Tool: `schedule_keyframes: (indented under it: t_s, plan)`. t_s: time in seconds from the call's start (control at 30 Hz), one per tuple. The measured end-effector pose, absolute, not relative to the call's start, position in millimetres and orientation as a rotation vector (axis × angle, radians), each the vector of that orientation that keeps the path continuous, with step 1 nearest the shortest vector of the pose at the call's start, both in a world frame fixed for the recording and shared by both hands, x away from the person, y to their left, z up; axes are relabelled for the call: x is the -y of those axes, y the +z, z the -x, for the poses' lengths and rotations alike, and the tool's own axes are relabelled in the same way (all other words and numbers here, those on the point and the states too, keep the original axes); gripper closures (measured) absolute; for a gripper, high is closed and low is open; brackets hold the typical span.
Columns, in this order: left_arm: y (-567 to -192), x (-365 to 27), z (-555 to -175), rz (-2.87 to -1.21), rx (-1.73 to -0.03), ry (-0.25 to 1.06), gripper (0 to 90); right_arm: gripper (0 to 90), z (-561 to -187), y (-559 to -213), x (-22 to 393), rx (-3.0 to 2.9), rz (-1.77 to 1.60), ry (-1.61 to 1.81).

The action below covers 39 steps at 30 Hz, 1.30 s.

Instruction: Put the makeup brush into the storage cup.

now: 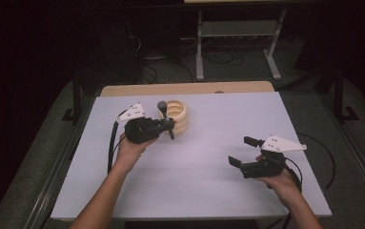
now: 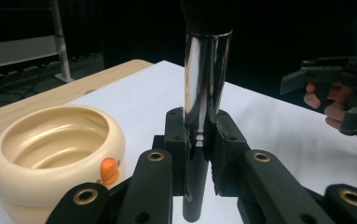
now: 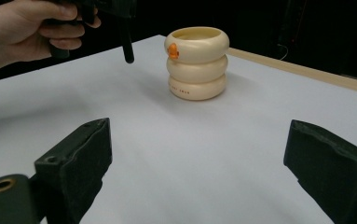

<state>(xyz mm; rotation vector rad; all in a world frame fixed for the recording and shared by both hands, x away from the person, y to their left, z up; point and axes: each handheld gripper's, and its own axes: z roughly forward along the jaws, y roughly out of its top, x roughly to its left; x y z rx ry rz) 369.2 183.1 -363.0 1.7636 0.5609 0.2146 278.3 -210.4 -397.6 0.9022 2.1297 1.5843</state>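
Note:
A brush (image 1: 163, 106) with a shiny metal ferrule (image 2: 206, 79) and a black handle stands nearly upright, and my left gripper (image 1: 170, 126) is shut on it, the jaws clamping the handle just below the ferrule. Right beside it on the white table stands a cream ringed cup (image 1: 179, 117) with an orange mark (image 2: 108, 170), its mouth empty. The brush's handle tip (image 3: 127, 46) hangs above the table to the left of the cup (image 3: 197, 63). My right gripper (image 1: 243, 151) hovers at the table's front right, open, with nothing between its jaws (image 3: 197, 149).
A white sheet (image 1: 194, 191) covers the table, with a wooden strip (image 1: 185, 88) along its far edge. Behind it, a white desk frame (image 1: 237, 28) and cables lie on the dark floor. The left hand (image 3: 31, 28) holds its gripper near the cup.

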Motion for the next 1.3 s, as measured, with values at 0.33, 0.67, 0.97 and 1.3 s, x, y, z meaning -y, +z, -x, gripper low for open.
schedule_keyframes:
  t_s: [0.33,0.67,0.97,1.3]
  plan:
    - [-355,-181,-377,-1.754,-0.564,0.232,78.4,6.9,-275,-404,221,-2.116,-0.948,1.56]
    - [-347,-177,-386,-1.772,-0.571,0.254,78.4,7.1,-277,-407,222,-2.117,-0.959,1.575]
    - [-345,-179,-394,-1.772,-0.587,0.281,78.3,7.3,-278,-408,223,-2.115,-0.971,1.579]
    - [-341,-180,-408,-1.754,-0.606,0.311,78.3,7.3,-279,-409,224,-2.11,-0.976,1.575]
